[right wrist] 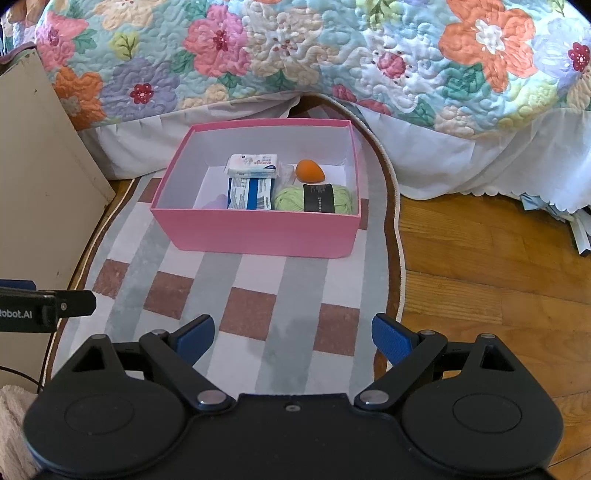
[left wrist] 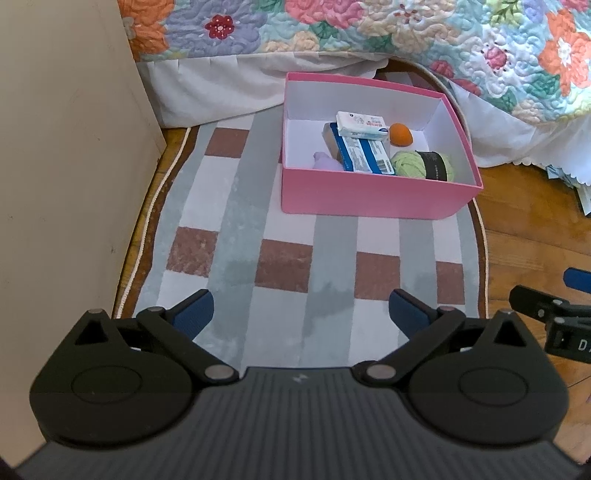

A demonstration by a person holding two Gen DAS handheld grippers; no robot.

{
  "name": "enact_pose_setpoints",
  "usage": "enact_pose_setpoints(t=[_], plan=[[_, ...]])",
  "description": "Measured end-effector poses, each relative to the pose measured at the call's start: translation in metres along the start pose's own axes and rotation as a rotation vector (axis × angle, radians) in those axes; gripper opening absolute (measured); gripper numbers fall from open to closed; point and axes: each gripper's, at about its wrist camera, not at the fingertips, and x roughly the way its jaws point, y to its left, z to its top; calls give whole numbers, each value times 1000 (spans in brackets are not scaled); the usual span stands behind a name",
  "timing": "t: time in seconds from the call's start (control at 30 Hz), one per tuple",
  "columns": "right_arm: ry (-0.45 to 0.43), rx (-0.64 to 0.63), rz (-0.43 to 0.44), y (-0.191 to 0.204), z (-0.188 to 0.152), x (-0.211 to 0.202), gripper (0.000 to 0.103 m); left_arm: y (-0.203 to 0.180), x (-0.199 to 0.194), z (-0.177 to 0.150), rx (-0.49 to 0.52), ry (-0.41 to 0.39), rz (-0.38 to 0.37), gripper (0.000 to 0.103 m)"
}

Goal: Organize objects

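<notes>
A pink box (left wrist: 369, 195) (right wrist: 258, 232) stands on a checked rug (left wrist: 280, 266) (right wrist: 236, 295) in front of a bed. Inside it lie a white soap packet (left wrist: 361, 125) (right wrist: 253, 165), a blue-and-white packet (left wrist: 364, 155) (right wrist: 249, 194), an orange egg-shaped sponge (left wrist: 400, 134) (right wrist: 309, 171), a green yarn ball (left wrist: 424, 165) (right wrist: 314, 199) with a black band, and a lilac thing (left wrist: 325, 161) (right wrist: 218, 201), partly hidden by the wall. My left gripper (left wrist: 301, 314) hovers open over the rug, nothing between its blue pads. My right gripper (right wrist: 291, 338) is open and empty too, nearer than the box.
A beige cabinet side (left wrist: 66, 184) (right wrist: 40, 192) rises at the left. The flowered quilt (left wrist: 369, 33) (right wrist: 295, 55) and white bed skirt (right wrist: 480, 158) hang behind the box. Wooden floor (right wrist: 480, 258) lies to the right, with papers (right wrist: 580, 229) under the bed's edge.
</notes>
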Motion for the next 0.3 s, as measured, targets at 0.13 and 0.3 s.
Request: enact_pose_setpoints(t=[0.13, 0.3], plan=[[1, -2, 0, 0, 0, 0, 94, 0, 4, -1, 4, 13, 7, 103], [4, -9, -2, 4, -2, 1, 94, 1, 5, -1, 7, 20, 8, 103]])
